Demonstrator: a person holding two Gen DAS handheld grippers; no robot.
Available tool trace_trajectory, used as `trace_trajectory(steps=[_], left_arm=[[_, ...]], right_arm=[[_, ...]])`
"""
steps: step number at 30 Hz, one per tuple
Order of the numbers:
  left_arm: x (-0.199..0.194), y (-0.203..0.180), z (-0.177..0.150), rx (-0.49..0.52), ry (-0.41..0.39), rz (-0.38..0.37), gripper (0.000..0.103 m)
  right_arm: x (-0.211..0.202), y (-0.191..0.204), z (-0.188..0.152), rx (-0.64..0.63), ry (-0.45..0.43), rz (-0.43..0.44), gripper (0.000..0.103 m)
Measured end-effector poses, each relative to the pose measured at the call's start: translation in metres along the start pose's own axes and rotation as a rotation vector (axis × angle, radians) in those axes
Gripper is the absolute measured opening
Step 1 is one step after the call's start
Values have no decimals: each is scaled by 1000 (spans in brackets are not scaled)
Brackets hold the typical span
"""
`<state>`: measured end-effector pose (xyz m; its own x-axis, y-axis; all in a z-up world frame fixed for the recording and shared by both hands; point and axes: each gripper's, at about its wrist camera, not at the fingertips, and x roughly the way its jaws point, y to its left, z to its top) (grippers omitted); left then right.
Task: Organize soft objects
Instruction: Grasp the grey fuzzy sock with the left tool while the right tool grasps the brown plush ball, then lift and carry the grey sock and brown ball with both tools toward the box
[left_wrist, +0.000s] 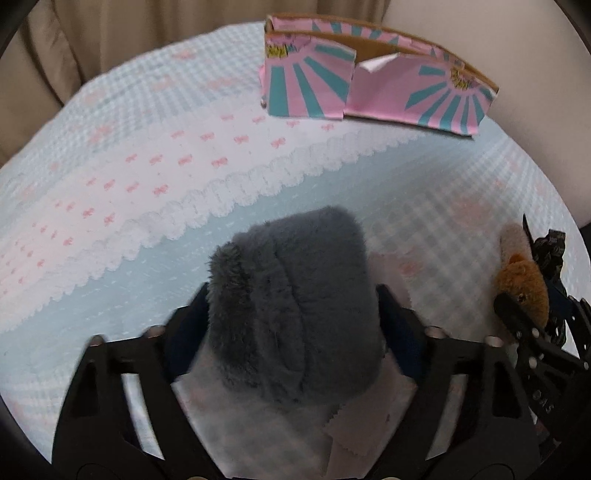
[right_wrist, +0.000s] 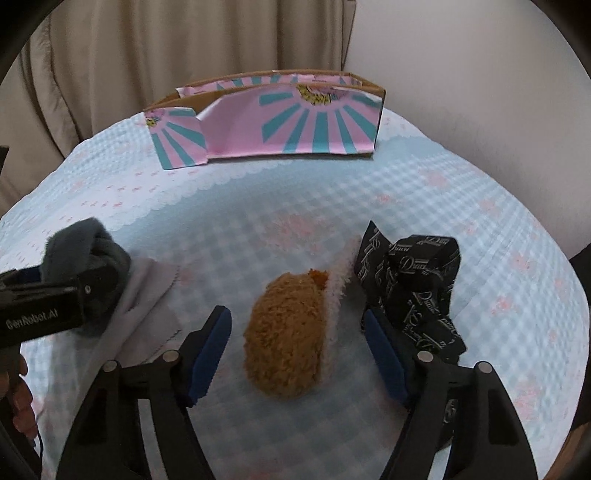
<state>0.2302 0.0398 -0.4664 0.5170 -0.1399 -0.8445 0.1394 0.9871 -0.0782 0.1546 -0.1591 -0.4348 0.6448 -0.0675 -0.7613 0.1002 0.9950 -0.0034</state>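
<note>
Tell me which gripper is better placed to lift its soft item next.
Left. The left gripper already presses on the grey plush; the right gripper only straddles the brown plush, gaps both sides.

One grey plush, one brown plush, one black wrapper, one box.

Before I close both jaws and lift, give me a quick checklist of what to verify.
1. Left gripper straddles the fluffy grey rolled cloth: ok; the pads look pressed into its sides.
2. Right gripper straddles the brown plush toy: ok; gaps show on both sides, not gripped.
3. Pale cloth sheet beneath the grey roll might lift with it: cannot tell.
4. Black printed crumpled wrapper clear of the right jaw: not ok; it sits against that jaw.
5. Pink and teal cardboard box open on top: ok.
</note>
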Motion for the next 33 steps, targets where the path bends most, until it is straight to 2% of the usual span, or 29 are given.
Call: trace_trajectory(steps=[3, 5, 10, 17, 22, 33], left_arm=[[3, 1, 0, -3, 1, -21, 67], [3, -1, -1, 10, 4, -25, 63], [-3, 3, -1, -1, 5, -49, 55], [-22, 5, 3, -21, 0, -62, 53], [-53, 7, 10, -51, -8, -73, 53], [-174, -2, 49, -77, -48, -64, 53]], right_arm=[[10, 2, 0, 7, 19, 1, 58], [14, 5, 0, 9, 33, -1, 48], [15, 6, 0, 29, 45, -16, 38], [1, 3, 4, 38, 43, 2, 36], [-21, 5, 16, 33, 29, 16, 36], [-132, 12, 71, 33, -23, 49, 36]])
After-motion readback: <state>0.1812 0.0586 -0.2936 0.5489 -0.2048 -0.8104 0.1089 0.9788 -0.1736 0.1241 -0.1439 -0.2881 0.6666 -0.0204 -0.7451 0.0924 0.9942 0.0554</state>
